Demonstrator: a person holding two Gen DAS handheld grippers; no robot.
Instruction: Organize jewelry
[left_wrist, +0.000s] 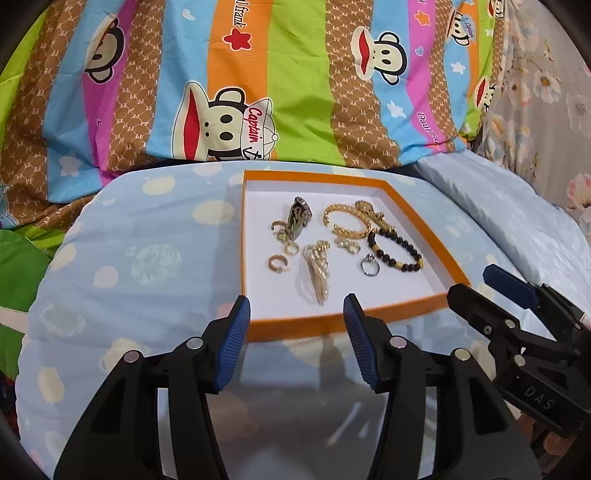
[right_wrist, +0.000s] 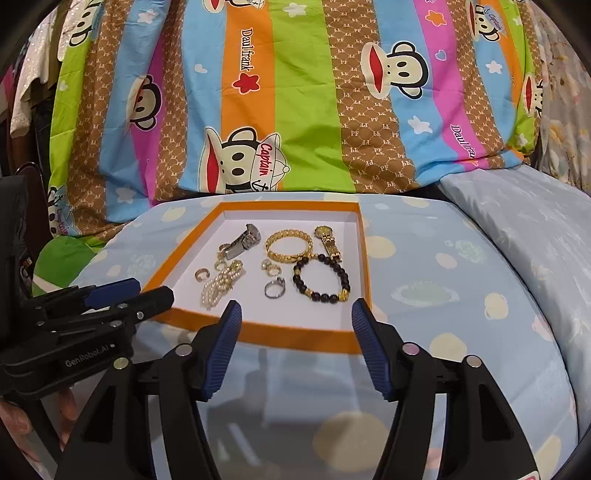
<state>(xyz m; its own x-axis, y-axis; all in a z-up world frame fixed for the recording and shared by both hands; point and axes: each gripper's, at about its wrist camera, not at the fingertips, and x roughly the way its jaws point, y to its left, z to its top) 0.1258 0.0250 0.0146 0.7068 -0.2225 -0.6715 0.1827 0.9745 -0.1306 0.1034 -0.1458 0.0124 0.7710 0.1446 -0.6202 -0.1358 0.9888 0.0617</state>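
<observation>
Now the left gripper has its jaws apart with nothing between them, just before the near rim of the tray; the right gripper stands wider apart, also holding nothing, at the same near rim; both seem to hang above the pale blue cushion. Inside the orange tray, at 12 o'clock from both grippers, lie two watches, a dark one and a gold one; one gold chain bracelet; one black bead bracelet; one pearl piece; one silver ring; and several small gold rings, whose number is hard to count because they lie bunched. In the left view the right gripper stands at 3 o'clock, partly cut off. Behind the tray, at 12 o'clock, a striped cartoon blanket fills the view; at 2 o'clock a floral cloth is cut by the edge.
</observation>
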